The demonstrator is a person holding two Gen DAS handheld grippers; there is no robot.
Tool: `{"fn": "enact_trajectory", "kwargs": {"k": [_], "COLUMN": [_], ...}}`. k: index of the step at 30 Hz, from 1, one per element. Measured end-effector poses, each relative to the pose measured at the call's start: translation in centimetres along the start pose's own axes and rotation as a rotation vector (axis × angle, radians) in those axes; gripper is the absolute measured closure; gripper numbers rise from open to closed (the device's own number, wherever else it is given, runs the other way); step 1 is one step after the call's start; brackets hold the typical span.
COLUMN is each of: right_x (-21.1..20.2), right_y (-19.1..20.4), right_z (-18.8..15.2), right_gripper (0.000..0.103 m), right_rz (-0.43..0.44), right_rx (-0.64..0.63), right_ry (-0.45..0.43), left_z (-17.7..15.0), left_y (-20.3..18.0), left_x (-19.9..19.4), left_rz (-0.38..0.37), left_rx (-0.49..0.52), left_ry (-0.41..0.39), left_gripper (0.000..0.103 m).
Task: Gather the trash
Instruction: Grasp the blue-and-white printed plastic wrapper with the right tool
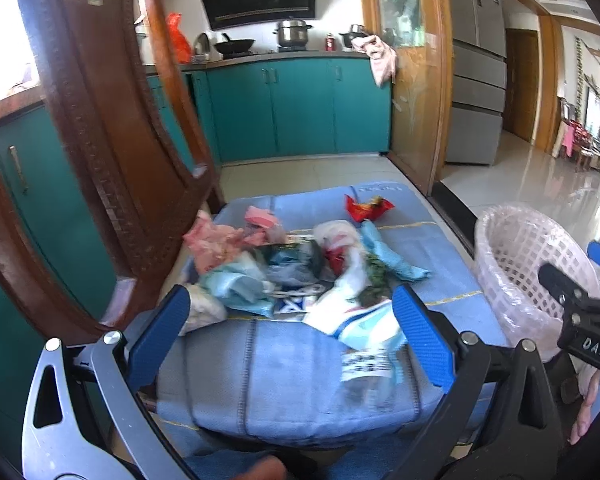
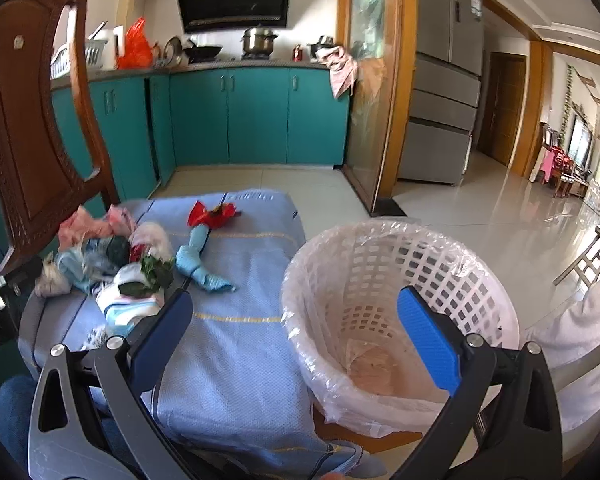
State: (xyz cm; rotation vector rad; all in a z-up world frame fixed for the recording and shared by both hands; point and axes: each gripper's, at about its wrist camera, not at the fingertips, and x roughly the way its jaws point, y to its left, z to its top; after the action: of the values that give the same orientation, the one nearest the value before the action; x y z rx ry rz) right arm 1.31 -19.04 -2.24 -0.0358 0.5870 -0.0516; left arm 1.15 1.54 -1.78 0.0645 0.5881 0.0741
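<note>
- Left gripper [image 1: 290, 320]: jaws wide apart, nothing between the blue pads. It hangs above the near part of a blue cloth [image 1: 268, 376], pointing at the trash pile.
- Right gripper [image 2: 296, 328]: jaws wide apart, holding nothing. One finger is over the cloth edge, the other over the mouth of the basket.
- Trash pile [image 1: 284, 272]: a loose heap of crumpled wrappers and plastic bags lying on the blue cloth, towards the side nearest the wooden chair [image 1: 112, 152]. Pink, pale blue, white and dark green pieces are mixed together; individual items in the heap cannot be told apart with certainty.
- Red wrapper [image 1: 367, 207]: lies on the cloth at the far edge, apart from the main heap.
- Twisted pale blue wrapper [image 2: 199, 264]: lies on the cloth between the red wrapper and the heap, just beside both.
- White basket [image 2: 379, 240]: lattice-walled, lined with a clear plastic bag, standing just beside the cloth on the right gripper's side. Something pale lies at the bottom; what it is cannot be told.
- Surroundings: teal kitchen cabinets [image 2: 256, 116] at the back, tiled floor beyond.
</note>
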Motion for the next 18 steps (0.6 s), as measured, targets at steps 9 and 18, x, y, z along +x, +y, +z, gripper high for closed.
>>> {"fn": "enact_trajectory", "kwargs": {"k": [9, 18], "right_x": [2.9, 4.4], "right_y": [4.7, 9.0], "right_z": [-2.2, -2.5], "right_gripper": [0.003, 0.003], "right_rz": [0.099, 0.407], "right_rx": [-0.115, -0.052], "right_ry": [0.117, 0.212], "left_z": [-3.3, -6.9], "left_y": [4.6, 6.6], "left_x": [1.3, -1.0], "left_rz": [-0.019, -0.043], "left_rx": [-0.045, 0.009], "left_ry": [0.152, 0.214], "left_gripper": [0.005, 0.022]}}
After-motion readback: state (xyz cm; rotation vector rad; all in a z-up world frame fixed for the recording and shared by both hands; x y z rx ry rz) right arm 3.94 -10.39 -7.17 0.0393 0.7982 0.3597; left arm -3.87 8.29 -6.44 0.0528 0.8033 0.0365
